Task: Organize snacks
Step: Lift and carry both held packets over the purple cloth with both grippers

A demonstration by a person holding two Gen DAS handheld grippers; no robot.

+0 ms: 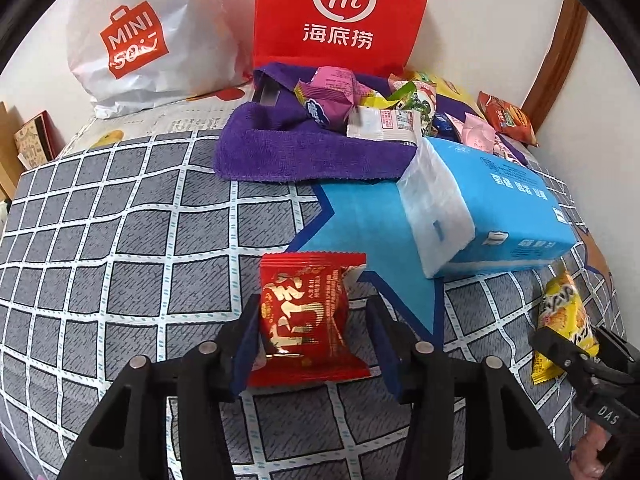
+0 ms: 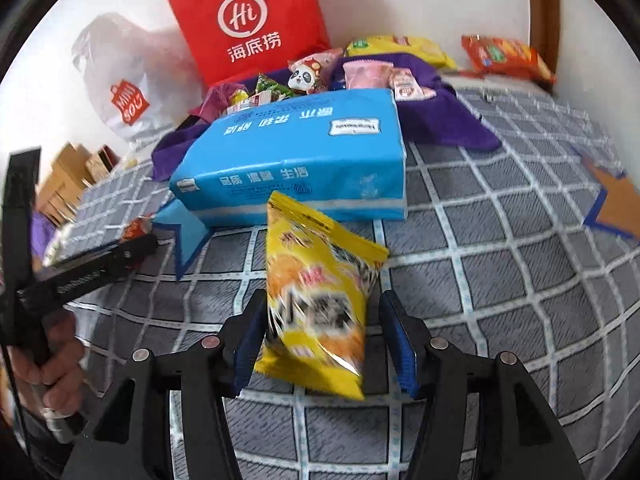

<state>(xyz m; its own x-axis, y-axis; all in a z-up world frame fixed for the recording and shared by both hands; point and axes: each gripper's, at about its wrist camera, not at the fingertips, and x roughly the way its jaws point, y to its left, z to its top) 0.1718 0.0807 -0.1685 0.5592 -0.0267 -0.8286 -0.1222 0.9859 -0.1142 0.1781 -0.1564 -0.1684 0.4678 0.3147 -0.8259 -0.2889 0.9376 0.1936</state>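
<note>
**Snack sorting on a checked bedspread: two packets between two grippers**

1. Left gripper (image 1: 312, 344): pointing steeply down. Its left pad is touching the red packet (image 1: 308, 316), while a gap is showing at the right pad, so the jaws are standing apart around it and not clamping. The red packet is lying on the bedspread (image 1: 120, 264), its far end reaching the edge of a blue star (image 1: 360, 232) printed on the cloth.

2. Right gripper (image 2: 324, 340): also angling down, jaws apart. The yellow packet (image 2: 320, 296) is sitting between them with a gap showing at the right pad; contact at the left pad is hard to judge, as the packet's print is blurring.

3. A hand (image 2: 48, 356) is gripping the left tool's handle at the frame edge, partly cut off.

4. Open room: bare bedspread is stretching wide to the left of the red packet and to the right of the yellow one.

5. Blue tissue pack (image 1: 484, 212): lying just beyond both packets, between them and the pile.

6. Purple towel (image 1: 288, 152): lying behind the tissue pack, carrying a heap of mixed snacks (image 1: 360, 100); individual packets are overlapping and hard to separate.

7. Red bag (image 1: 344, 12) and white bag (image 1: 136, 40): standing against the wall at the far edge.
</note>
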